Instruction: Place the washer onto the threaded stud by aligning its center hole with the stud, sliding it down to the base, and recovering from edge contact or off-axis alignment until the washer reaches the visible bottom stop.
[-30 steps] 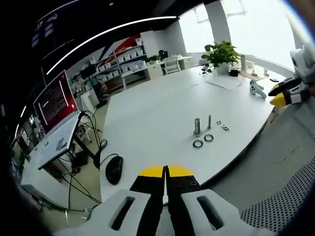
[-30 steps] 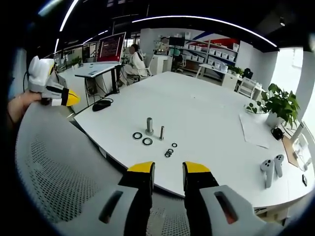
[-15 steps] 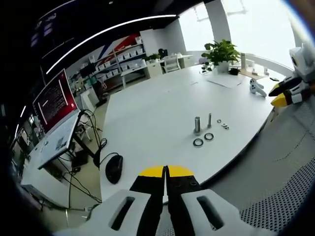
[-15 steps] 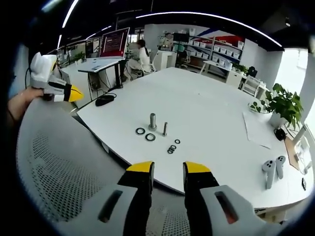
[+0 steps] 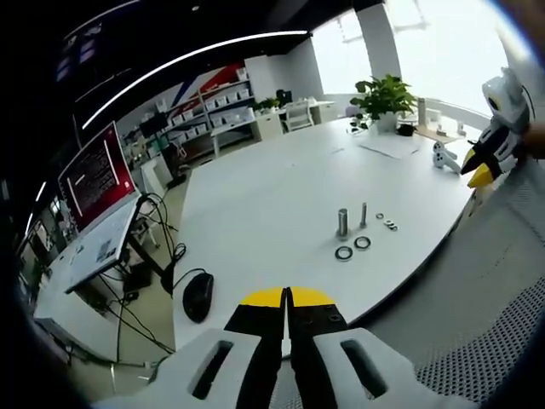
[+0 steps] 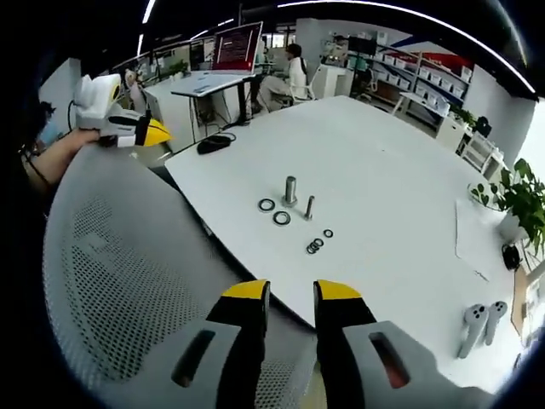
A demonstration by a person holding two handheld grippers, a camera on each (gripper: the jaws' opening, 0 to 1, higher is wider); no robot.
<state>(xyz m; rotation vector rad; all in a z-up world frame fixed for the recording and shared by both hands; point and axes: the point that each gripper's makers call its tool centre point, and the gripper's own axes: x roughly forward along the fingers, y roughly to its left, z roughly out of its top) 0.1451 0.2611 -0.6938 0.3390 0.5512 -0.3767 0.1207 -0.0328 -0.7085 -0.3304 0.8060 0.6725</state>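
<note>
In the left gripper view, the left claw (image 5: 286,297) rose from 6 o'clock with its yellow-tipped jaws pressed together, empty, well short of the white round tabletop (image 5: 255,204). Near the tabletop's edge stood the thick grey metal stud (image 5: 342,222) and a thinner threaded stud (image 5: 364,214), with 2 dark ring washers (image 5: 352,248) flat just in front and smaller washers (image 5: 389,224) to their 3 o'clock. The right claw (image 5: 479,173) entered at 3 o'clock, over the grey mesh chair back (image 5: 485,341).

In the right gripper view, the right claw (image 6: 285,291) stood with a gap between its jaws, empty. This view added the left claw (image 6: 153,133) at 10 o'clock and a black computer mouse (image 6: 213,145).

By my judgement nothing had been grasped yet; the next move called for reaching 1 washer and pinching it by its rim.
</note>
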